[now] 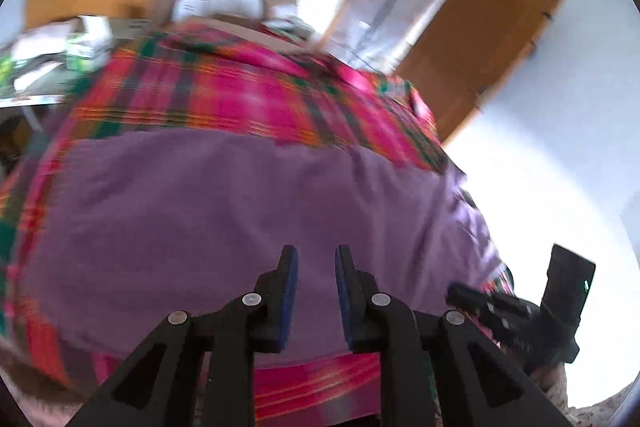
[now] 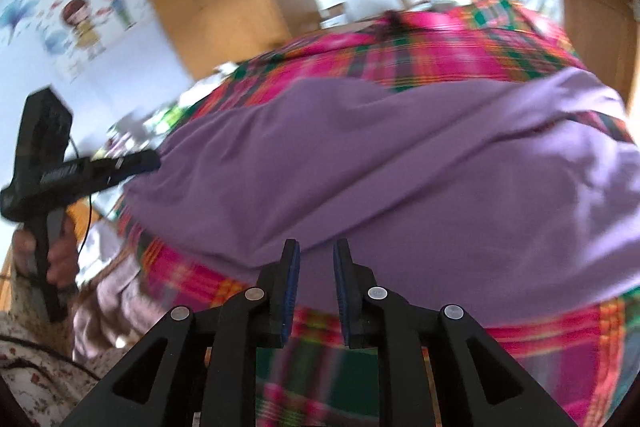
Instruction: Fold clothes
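In the left wrist view, the left gripper (image 1: 316,259) hung over a purple garment (image 1: 224,219), its jaws apart with nothing between the blue pads. The garment lay spread on a plaid blanket (image 1: 240,95). At the lower right the right gripper (image 1: 460,293) pointed toward the garment's edge; whether its jaws gripped anything could not be told there. A wooden door (image 1: 488,47) stood behind.

In the right wrist view, the right gripper (image 2: 316,259) sat above the garment's (image 2: 400,163) near hem, jaws parted and empty. At left a hand (image 2: 60,251) held the left gripper (image 2: 154,159), its tip at the garment's left edge. A cartoon sticker (image 2: 96,15) was on the wall.
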